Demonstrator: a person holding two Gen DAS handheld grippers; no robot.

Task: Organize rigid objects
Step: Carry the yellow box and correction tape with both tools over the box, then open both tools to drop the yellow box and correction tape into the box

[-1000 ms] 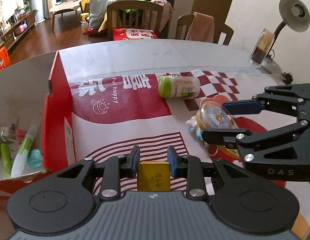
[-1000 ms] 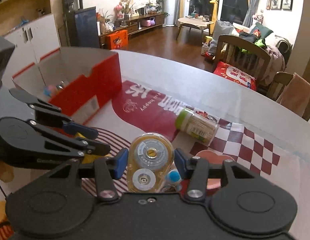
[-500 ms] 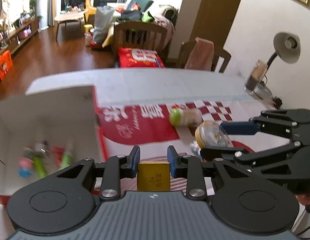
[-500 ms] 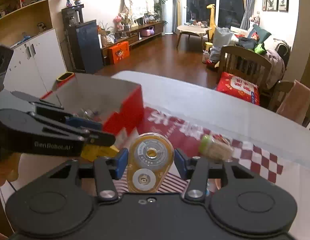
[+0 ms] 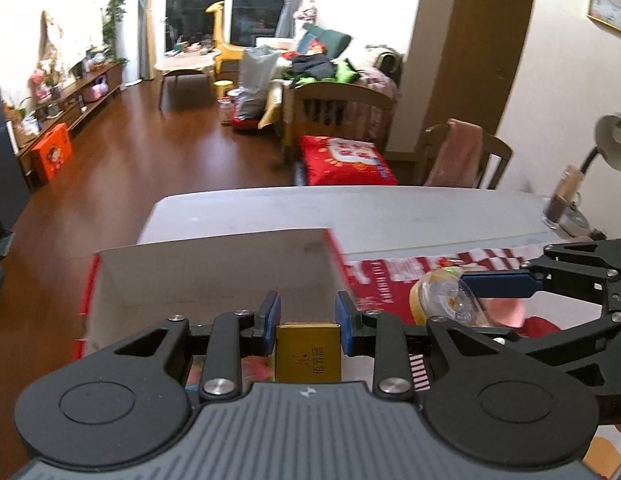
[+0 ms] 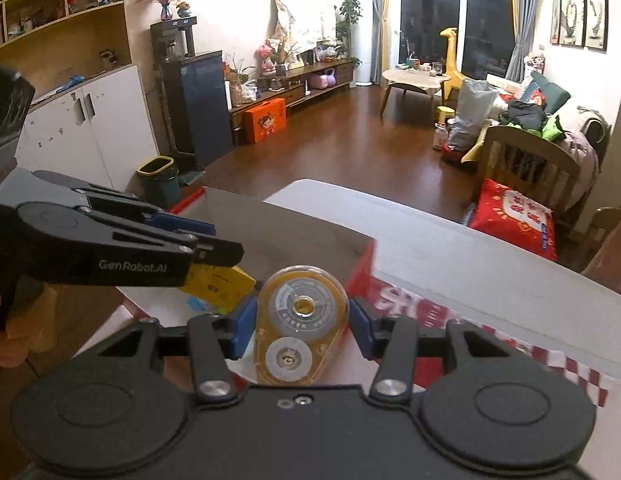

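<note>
Both hands have just swung up from the red patterned mat [image 5: 390,292] on the table [image 5: 390,212] and across to the red-and-white cardboard box [image 5: 214,276], whose open top now lies just ahead of and below both sets of fingers. The left gripper [image 5: 307,314] has its fingers pinched narrowly on a small flat gold-yellow packet [image 5: 308,354], while the right gripper [image 6: 302,320], alongside, has its fingers set wider and clamped on a rounded, clear yellow plastic tape dispenser [image 6: 300,330]. I'd judge the carry nearly done, with only lowering and letting go over the box remaining.
</note>
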